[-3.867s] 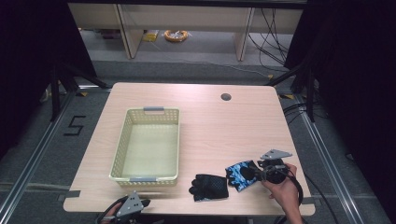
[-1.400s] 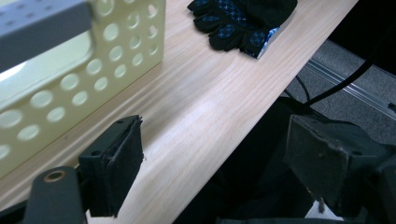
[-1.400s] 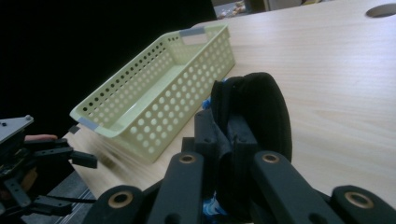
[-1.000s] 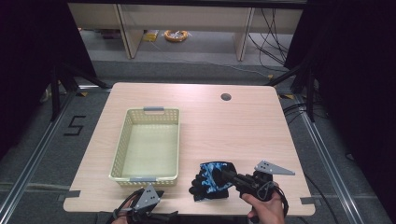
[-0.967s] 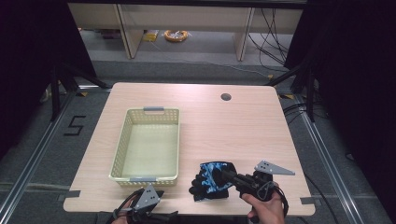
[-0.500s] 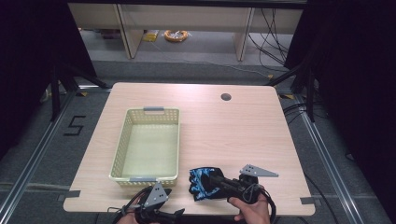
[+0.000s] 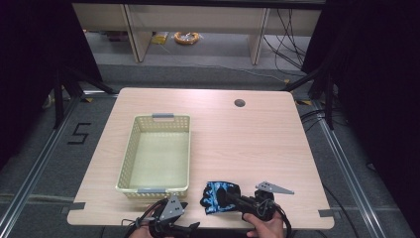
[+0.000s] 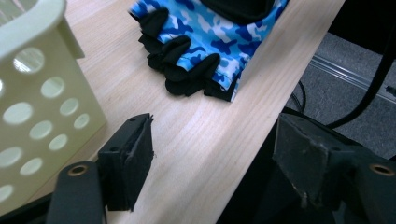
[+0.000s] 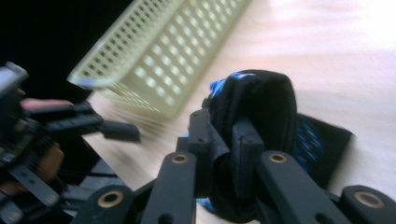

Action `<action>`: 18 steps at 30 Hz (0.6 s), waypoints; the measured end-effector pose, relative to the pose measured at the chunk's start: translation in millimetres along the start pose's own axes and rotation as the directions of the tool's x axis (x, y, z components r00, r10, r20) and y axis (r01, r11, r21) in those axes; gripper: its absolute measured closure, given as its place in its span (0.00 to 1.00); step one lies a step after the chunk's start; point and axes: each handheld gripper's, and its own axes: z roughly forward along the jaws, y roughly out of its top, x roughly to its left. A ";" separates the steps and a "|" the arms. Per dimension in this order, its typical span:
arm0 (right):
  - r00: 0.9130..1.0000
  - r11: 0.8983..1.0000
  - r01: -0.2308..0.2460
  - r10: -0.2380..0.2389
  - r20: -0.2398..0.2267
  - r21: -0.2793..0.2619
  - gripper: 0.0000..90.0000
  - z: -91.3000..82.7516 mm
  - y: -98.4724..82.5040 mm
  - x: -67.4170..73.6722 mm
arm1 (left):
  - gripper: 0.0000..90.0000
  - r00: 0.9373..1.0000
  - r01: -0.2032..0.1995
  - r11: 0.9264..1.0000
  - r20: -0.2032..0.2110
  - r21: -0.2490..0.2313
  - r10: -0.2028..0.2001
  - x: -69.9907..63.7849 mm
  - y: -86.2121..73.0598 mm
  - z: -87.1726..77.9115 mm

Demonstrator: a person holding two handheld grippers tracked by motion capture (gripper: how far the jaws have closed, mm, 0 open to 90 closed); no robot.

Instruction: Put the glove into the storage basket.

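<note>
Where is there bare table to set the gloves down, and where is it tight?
The far and right parts of the table are bare, from the basket across to the right edge, save the cable hole. The near edge is crowded: left gripper, right gripper and camouflage gloves sit close together.

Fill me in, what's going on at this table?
A person works two handheld grippers at the near edge of a wooden table. The right gripper pinches the black cuff of a blue camouflage glove, which rests on the table just right of an empty yellow basket; its jaws have just been opening slightly. The left gripper sits open short of the glove's fingers, jaws just closing somewhat, nothing between them.
</note>
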 end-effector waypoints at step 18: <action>0.995 0.980 0.089 -0.096 0.028 0.179 0.50 -2.8 4.3 -3.3 | 0.32 0.999 -0.049 0.999 0.007 0.018 0.049 -1.6 4.2 14.2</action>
